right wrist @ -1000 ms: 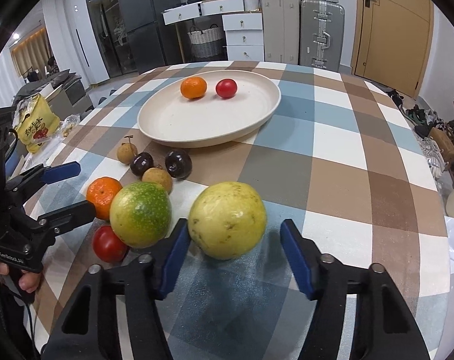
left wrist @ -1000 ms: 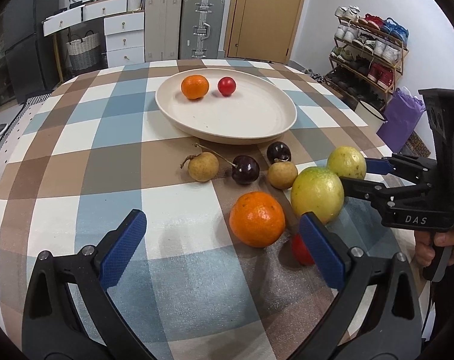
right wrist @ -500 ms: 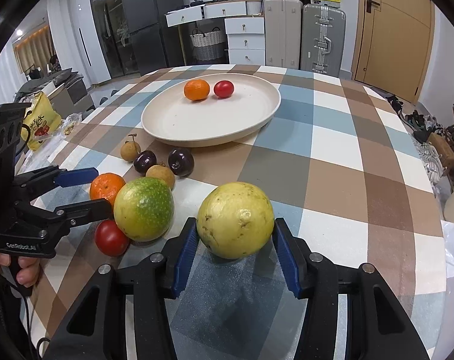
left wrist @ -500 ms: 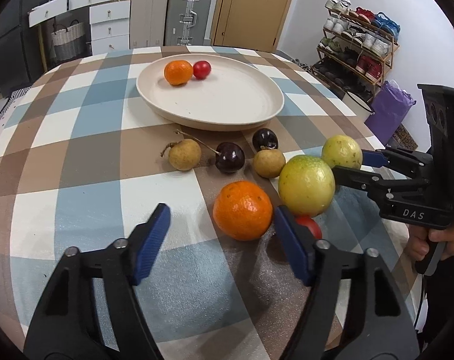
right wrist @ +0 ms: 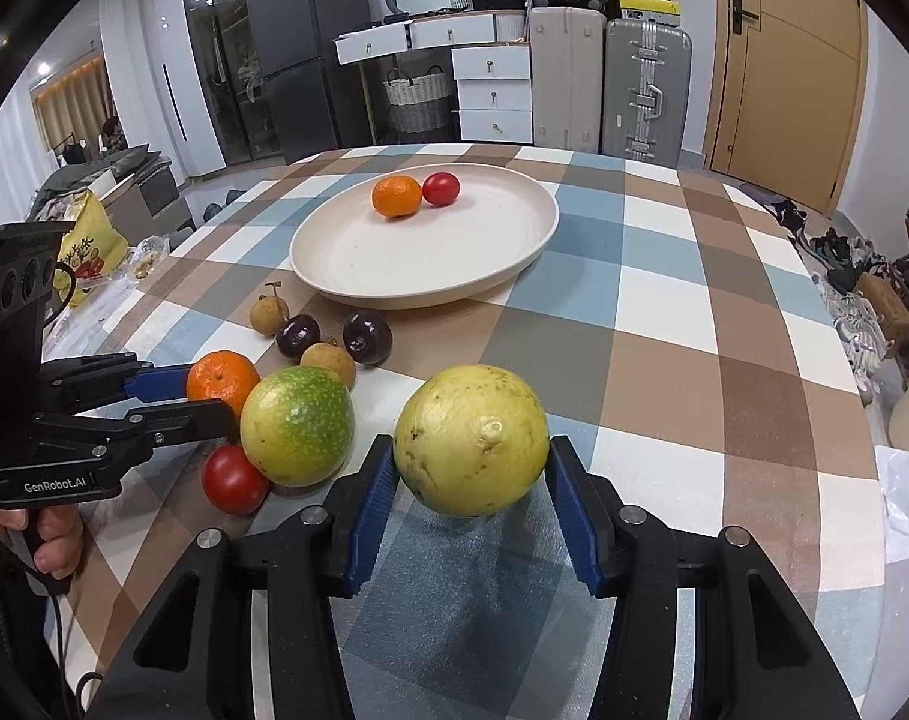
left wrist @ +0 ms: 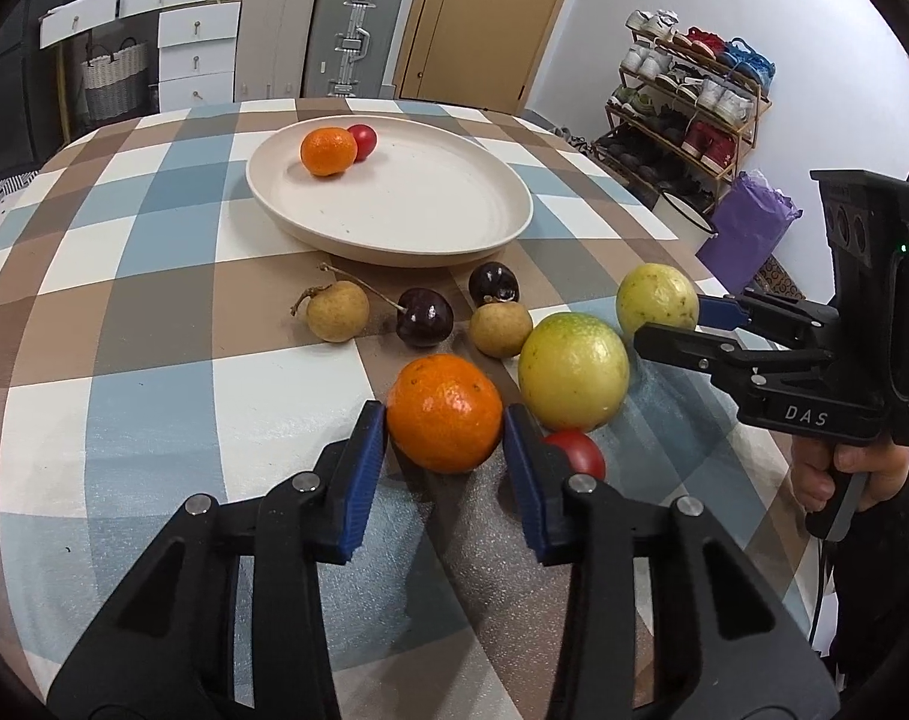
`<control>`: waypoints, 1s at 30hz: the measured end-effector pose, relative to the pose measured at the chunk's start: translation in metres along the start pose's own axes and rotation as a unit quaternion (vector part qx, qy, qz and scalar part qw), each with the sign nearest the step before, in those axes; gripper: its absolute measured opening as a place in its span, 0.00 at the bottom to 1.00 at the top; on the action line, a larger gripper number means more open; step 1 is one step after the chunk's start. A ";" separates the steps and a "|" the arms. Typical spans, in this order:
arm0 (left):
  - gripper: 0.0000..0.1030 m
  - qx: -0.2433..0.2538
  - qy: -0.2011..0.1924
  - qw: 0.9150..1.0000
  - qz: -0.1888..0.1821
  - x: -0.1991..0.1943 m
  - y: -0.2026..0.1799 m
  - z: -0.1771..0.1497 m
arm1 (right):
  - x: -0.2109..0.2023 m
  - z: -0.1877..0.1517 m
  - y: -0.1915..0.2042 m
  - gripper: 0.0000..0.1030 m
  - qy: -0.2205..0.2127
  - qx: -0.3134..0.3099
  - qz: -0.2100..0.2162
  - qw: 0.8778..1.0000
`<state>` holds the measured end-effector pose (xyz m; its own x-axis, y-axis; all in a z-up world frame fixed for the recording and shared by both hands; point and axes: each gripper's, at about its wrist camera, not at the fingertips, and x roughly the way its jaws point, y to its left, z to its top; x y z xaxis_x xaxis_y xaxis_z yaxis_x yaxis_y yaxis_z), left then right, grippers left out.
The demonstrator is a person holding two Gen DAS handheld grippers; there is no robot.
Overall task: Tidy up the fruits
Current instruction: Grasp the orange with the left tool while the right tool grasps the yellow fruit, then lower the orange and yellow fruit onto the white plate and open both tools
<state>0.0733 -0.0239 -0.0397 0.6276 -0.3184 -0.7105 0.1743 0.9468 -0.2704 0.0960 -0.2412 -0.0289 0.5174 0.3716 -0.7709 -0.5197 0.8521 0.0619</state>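
My left gripper (left wrist: pixel 445 420) is shut on an orange mandarin (left wrist: pixel 444 413) resting on the checked tablecloth. My right gripper (right wrist: pixel 469 468) is shut on a yellow round fruit (right wrist: pixel 471 439), also seen in the left wrist view (left wrist: pixel 656 299). A green-yellow fruit (left wrist: pixel 573 371) and a red tomato (left wrist: pixel 577 452) lie between the two grippers. Two dark cherries (left wrist: pixel 424 317), (left wrist: pixel 494 283) and two longans (left wrist: pixel 338 311), (left wrist: pixel 501 330) lie in front of a cream plate (left wrist: pixel 430 222). The plate holds a mandarin (left wrist: pixel 328 151) and a red tomato (left wrist: pixel 363 140).
The round table's edge falls away at right (right wrist: pixel 844 420). Suitcases (right wrist: pixel 646 90) and drawers (right wrist: pixel 493 84) stand beyond the table, a shoe rack (left wrist: pixel 688 102) and a purple bag (left wrist: pixel 748 228) at its right. A yellow bag (right wrist: pixel 88 246) lies at left.
My left gripper has moved forward and closed onto the near mandarin. My right gripper has closed onto the yellow fruit.
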 end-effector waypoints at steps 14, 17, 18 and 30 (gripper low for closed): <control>0.36 -0.021 -0.072 0.997 0.023 -0.031 0.012 0.014 | -0.017 0.011 0.004 0.50 -0.040 -0.002 0.020 0.999; 0.36 -0.019 -0.090 0.995 0.032 -0.036 0.012 0.022 | -0.019 0.016 0.004 0.50 -0.047 0.000 0.027 0.999; 0.36 -0.019 -0.094 0.995 0.033 -0.037 0.012 0.025 | -0.019 0.018 0.004 0.50 -0.050 0.000 0.027 0.998; 0.36 -0.008 -0.112 0.993 0.045 -0.027 0.010 0.057 | -0.016 0.043 0.004 0.50 -0.068 0.004 0.036 0.997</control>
<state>0.1015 -0.0034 0.0137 0.7929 -0.2136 -0.5706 0.0997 0.9694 -0.2243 0.1150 -0.2276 0.0107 0.5666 0.4775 -0.6715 -0.5535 0.8243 0.1191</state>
